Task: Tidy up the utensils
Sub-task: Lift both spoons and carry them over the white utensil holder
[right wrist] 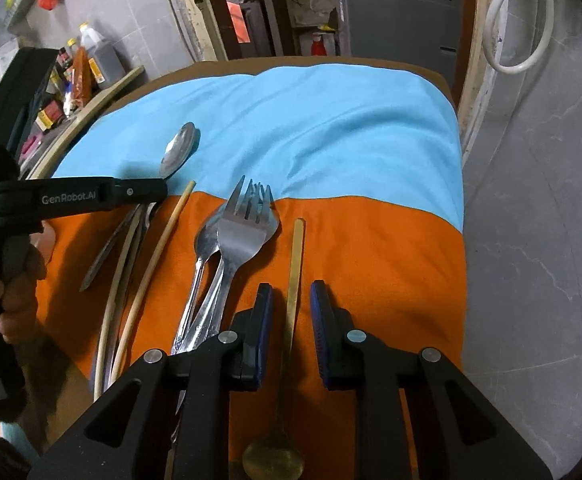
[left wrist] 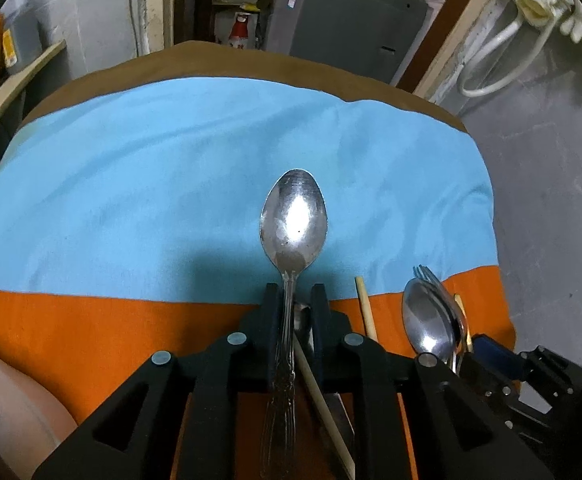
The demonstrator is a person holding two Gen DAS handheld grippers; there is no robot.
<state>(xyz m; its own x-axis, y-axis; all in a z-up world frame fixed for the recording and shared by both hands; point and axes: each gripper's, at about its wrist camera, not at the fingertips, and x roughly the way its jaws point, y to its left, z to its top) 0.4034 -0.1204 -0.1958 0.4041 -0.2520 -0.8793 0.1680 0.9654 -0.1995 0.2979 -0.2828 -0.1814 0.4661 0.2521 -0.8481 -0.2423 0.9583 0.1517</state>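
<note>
My left gripper (left wrist: 295,300) has a large steel spoon (left wrist: 294,222) between its fingers; the handle runs close along the left finger (left wrist: 271,312), with a gap to the right one, so I cannot tell whether the pads truly press on it. The jaws stand narrowly parted. The spoon's long axis runs from 6 to 12 o'clock in my left wrist view, bowl face up and pointing to 12 over the blue part of the cloth (left wrist: 131,184), handle coming back toward me over the orange band. A wooden chopstick (left wrist: 323,404) crosses just under the fingers, slanting toward 5 o'clock.

My right gripper (right wrist: 291,300) is slightly spread, and a thin brass spoon (right wrist: 293,280) lies on the orange cloth between its fingers, touching neither pad. Its long axis also runs 6 to 12 o'clock: the flat handle end points to 12, the round bowl sits at 6, near the camera. At about 10 o'clock from these fingers lies a fork (right wrist: 245,232) stacked on steel spoons (right wrist: 207,236), tines toward 12. Farther to 9 o'clock lie two pale chopsticks (right wrist: 151,264).
</note>
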